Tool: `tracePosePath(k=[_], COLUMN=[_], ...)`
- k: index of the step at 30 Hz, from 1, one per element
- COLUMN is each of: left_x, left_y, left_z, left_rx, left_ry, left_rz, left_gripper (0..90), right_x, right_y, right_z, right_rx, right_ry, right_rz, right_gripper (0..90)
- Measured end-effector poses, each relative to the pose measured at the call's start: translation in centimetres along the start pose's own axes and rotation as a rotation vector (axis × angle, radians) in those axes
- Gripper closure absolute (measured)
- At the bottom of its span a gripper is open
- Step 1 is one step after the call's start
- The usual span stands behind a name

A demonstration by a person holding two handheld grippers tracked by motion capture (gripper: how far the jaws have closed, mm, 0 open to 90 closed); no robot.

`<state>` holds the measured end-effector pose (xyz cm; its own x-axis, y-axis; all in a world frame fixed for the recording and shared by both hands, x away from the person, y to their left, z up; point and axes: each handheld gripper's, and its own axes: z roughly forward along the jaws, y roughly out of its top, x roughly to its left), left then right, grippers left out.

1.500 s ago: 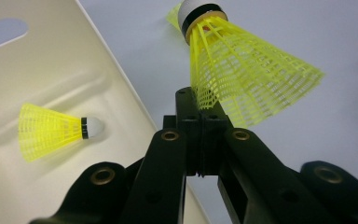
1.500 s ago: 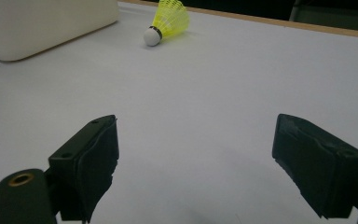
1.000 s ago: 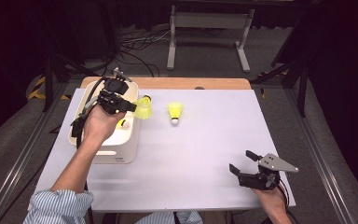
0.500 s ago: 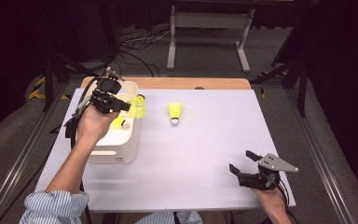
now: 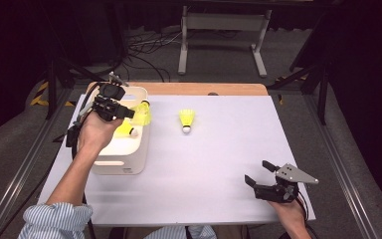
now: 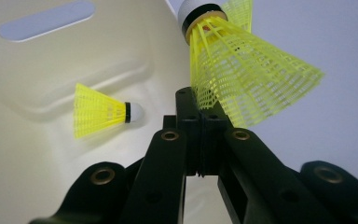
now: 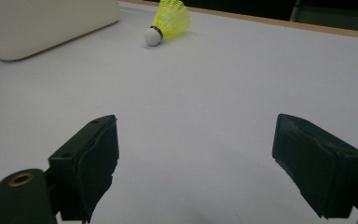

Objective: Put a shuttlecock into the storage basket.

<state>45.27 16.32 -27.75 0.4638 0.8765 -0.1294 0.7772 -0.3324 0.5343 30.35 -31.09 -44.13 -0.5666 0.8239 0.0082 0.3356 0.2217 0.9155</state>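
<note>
Cream plastic bin point(image 5: 129, 162) sits at the table's point(image 5: 219, 199) left; one yellow shuttlecock point(image 6: 103, 112) lies inside on its side, cork toward the bin's right wall. Left gripper point(image 5: 127, 113), above the bin's far right rim, pinches a second shuttlecock's skirt point(image 6: 247, 74), cork away from the jaws. Third shuttlecock point(image 5: 186, 120) mid-table, cork near, axis near-far. Right gripper point(image 5: 258, 175), near right, jaws spread, empty.

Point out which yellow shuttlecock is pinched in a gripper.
The shuttlecock clamped by its skirt in the left gripper above the white bin; one lies inside the bin, another on the table.
</note>
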Motion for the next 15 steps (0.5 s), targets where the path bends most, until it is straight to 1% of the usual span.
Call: tracePosePath(k=[6, 9, 10, 15], left_x=[0.4, 0.8, 0.8, 1.7], left_y=[0.0, -0.2, -0.2, -0.4], left_z=[0.1, 0.4, 0.4, 0.9], left_rx=[-0.001, 0.004, 0.004, 0.012], left_ry=[0.010, 0.027, 0.027, 0.038], left_rz=[-0.009, -0.014, -0.014, -0.032], left_gripper=[89.8, 89.8, 89.8, 89.8], right_x=[0.0, 0.0, 0.0, 0.0], right_y=[0.0, 0.0, 0.0, 0.0], right_z=[0.0, 0.0, 0.0, 0.0], right_rx=[-0.002, -0.002, -0.002, 0.002], right_ry=[0.002, 0.002, 0.002, 0.002], right_rz=[0.001, 0.001, 0.001, 0.001], right_gripper=[15.1, 15.1, 15.1, 15.0])
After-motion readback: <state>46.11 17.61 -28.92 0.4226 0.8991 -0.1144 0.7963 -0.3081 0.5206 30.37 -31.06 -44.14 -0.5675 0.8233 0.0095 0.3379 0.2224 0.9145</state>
